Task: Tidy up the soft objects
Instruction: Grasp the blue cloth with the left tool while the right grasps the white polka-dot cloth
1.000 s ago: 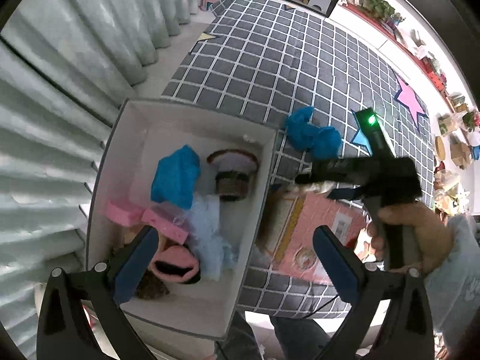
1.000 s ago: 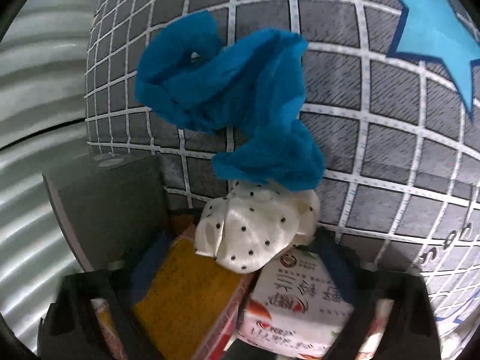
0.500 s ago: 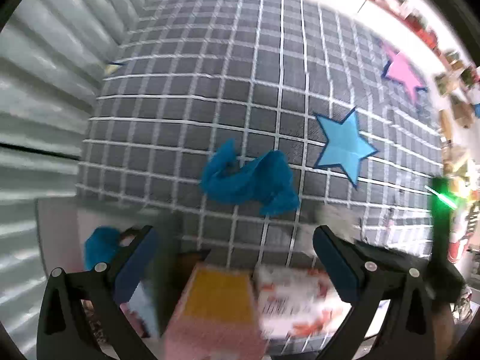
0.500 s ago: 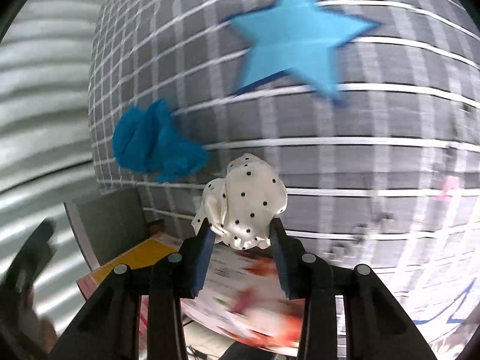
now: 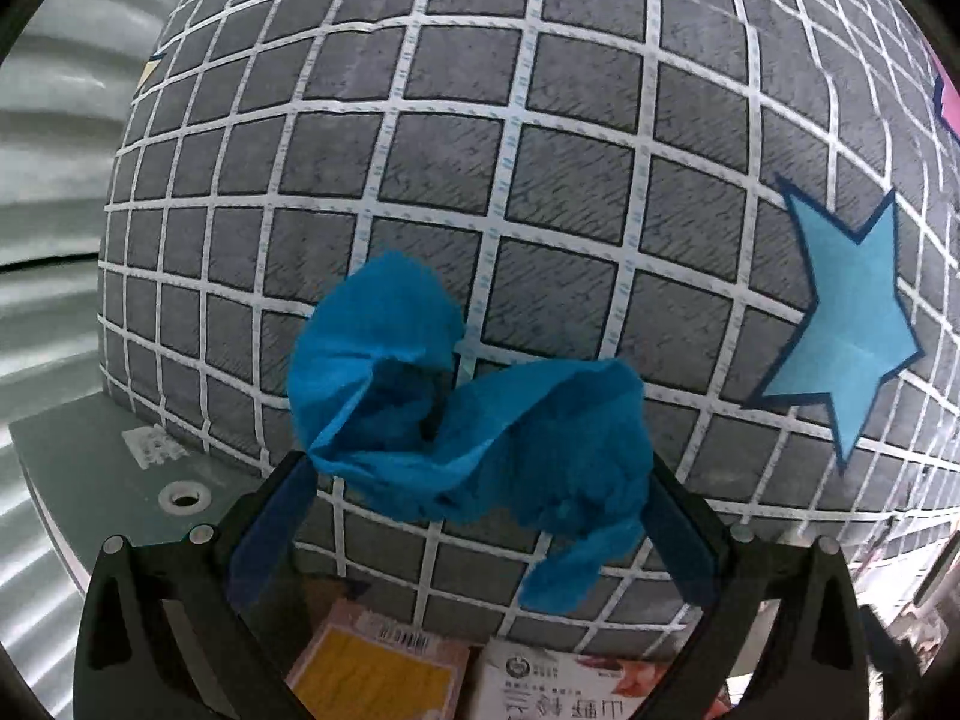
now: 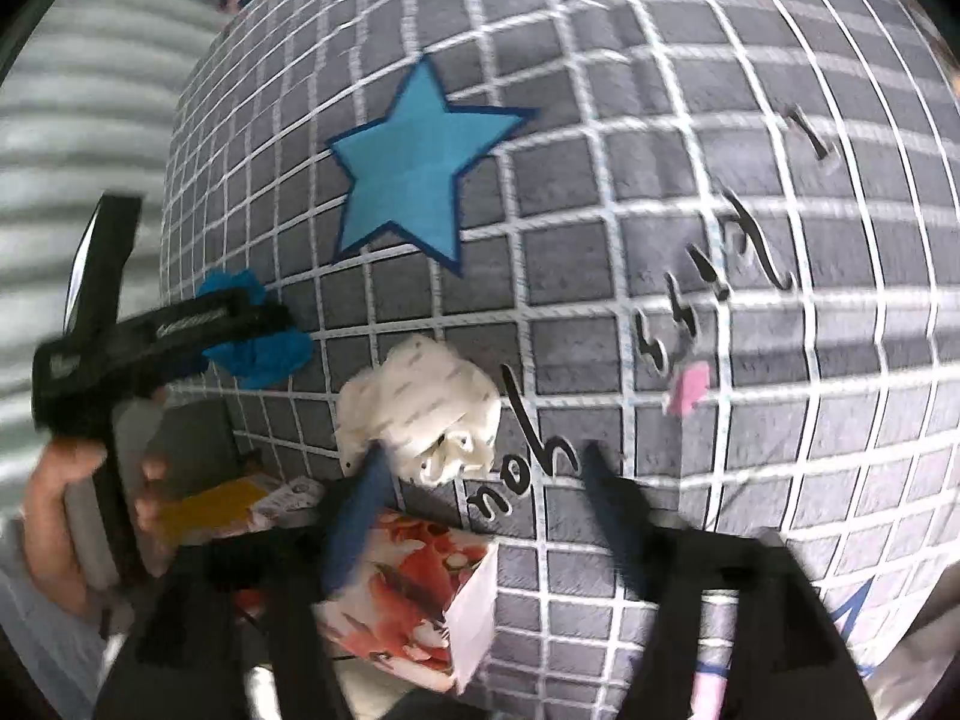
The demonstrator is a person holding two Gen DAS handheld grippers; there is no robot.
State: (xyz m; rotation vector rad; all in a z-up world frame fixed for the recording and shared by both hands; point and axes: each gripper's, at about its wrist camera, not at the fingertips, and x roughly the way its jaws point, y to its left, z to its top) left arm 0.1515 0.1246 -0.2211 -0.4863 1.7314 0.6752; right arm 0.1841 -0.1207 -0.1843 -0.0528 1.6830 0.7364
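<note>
A crumpled blue cloth (image 5: 474, 420) lies on the grey checked mat (image 5: 540, 150). My left gripper (image 5: 474, 498) is open, its blue-padded fingers either side of the cloth's near edge. In the right wrist view the same cloth (image 6: 258, 342) shows partly behind the left gripper's body. A white dotted cloth (image 6: 432, 414) lies loose on the mat by the left fingertip of my right gripper (image 6: 480, 462), which is open; the view is blurred.
A grey box wall (image 5: 120, 480) stands at the left. A pink-and-yellow packet (image 5: 372, 678) and a printed carton (image 6: 414, 594) lie near the mat's front edge. A blue star (image 5: 840, 330) marks the mat at the right.
My left gripper swung from over the box to the blue cloth and closed in on it. My right gripper, shut on the white dotted cloth half a second ago, has opened and the cloth lies free.
</note>
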